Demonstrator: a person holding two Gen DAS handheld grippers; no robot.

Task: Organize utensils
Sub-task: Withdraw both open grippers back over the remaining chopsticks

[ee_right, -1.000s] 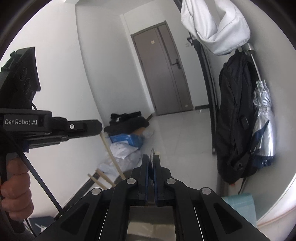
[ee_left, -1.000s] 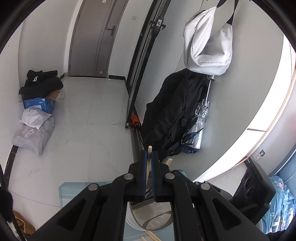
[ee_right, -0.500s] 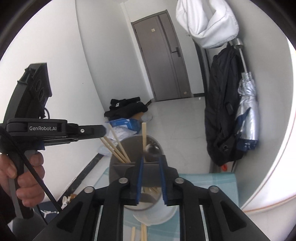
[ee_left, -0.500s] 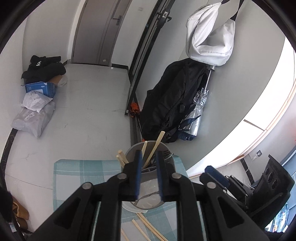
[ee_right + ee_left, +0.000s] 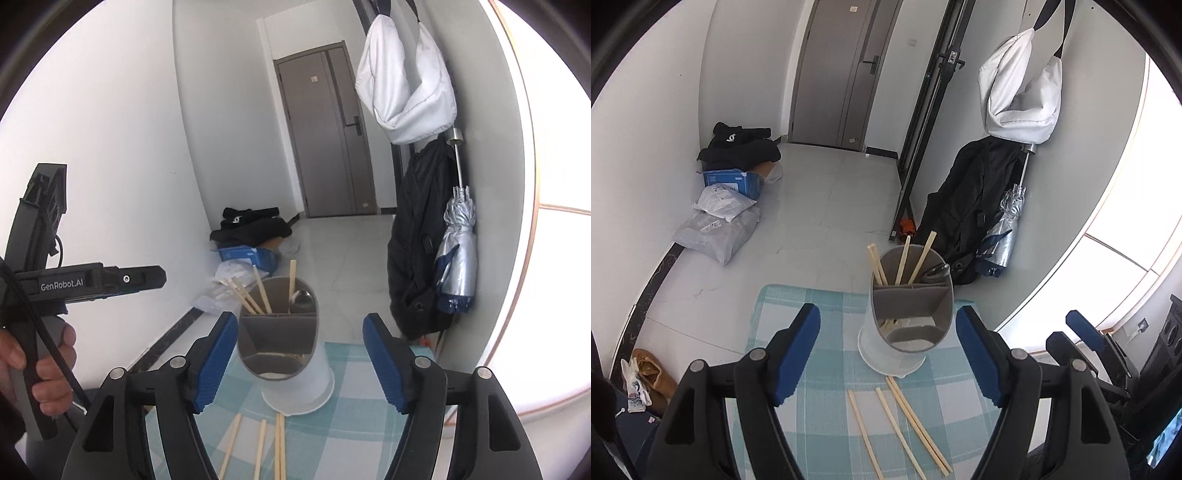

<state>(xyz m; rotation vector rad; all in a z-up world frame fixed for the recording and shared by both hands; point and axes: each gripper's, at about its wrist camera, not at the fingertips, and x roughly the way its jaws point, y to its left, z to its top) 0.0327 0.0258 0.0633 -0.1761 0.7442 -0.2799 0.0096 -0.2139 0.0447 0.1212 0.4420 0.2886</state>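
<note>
Both grippers' jaws, earlier shut, now opening before utensil holder (image 5: pixel 910 295)

Residential entrance hall. Evidence: grey door (image 5: pixel 846 74) at frame top; black coat (image 5: pixel 975 199), white bag (image 5: pixel 1019 99) and folded umbrella (image 5: pixel 1006 229) hanging at right; parcels (image 5: pixel 716 225) and shoe (image 5: pixel 655 376) on tiled floor at left.

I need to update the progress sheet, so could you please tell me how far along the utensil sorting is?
Partly done. Four chopsticks and a dark metal utensil already stand in the grey holder. Nothing is in hand: the left hand-held gripper and right hand-held gripper are opening with nothing between their jaws. Four loose chopsticks on the checked cloth are left to load.
</note>
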